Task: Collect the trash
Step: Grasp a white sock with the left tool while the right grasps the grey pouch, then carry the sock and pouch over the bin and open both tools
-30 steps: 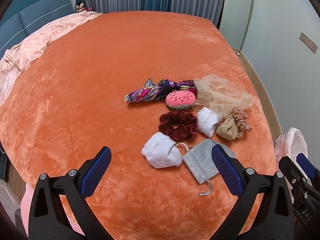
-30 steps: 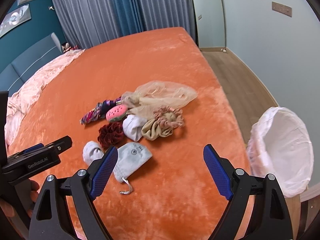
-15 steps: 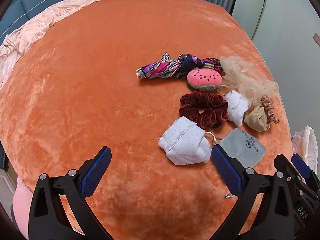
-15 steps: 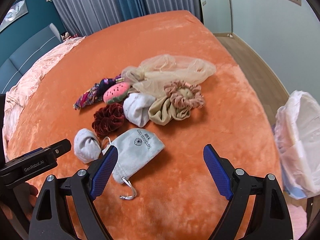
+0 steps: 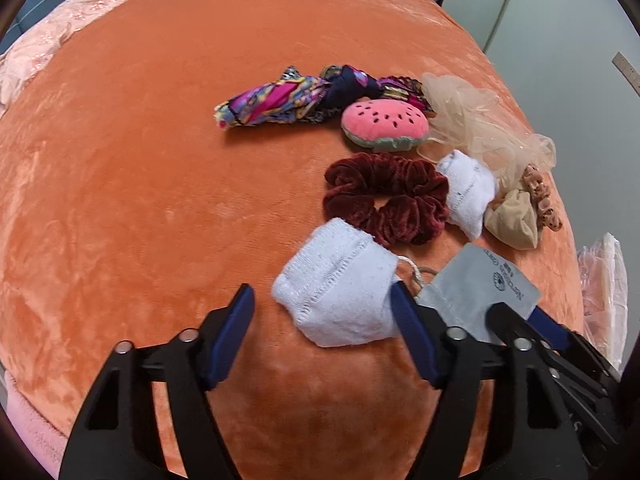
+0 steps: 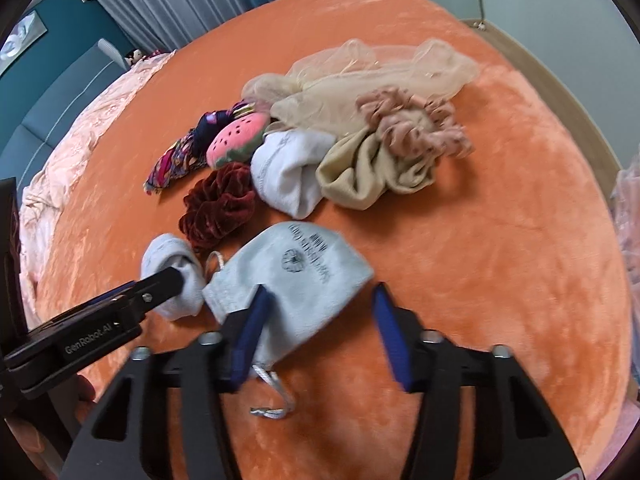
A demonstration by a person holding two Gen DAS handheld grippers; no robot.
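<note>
On the orange bed (image 5: pixel 120 200) lies a rolled white sock (image 5: pixel 336 284). It sits between the closing jaws of my left gripper (image 5: pixel 320 294): the right pad is at its edge and the left pad stands clear. Just right of it lies a grey mask with a cord (image 6: pixel 292 272), inside the closing jaws of my right gripper (image 6: pixel 322 292). There the left finger overlaps the mask and the right pad is at its tip. The right gripper (image 5: pixel 532 320) also shows in the left wrist view, and the left gripper (image 6: pixel 160 280) in the right wrist view.
Behind these lie a maroon scrunchie (image 5: pixel 384 196), a second white sock (image 5: pixel 468 192), a watermelon plush (image 5: pixel 384 124), a patterned scarf (image 5: pixel 288 96), beige cloth (image 6: pixel 372 172), a pink scrunchie (image 6: pixel 412 124) and sheer fabric (image 6: pixel 360 68). A plastic-lined bin (image 5: pixel 604 280) stands off the bed's right edge.
Both grippers have come down closer to the bed and their jaws have narrowed. The white sock now lies between the left jaws and the grey mask between the right jaws.
</note>
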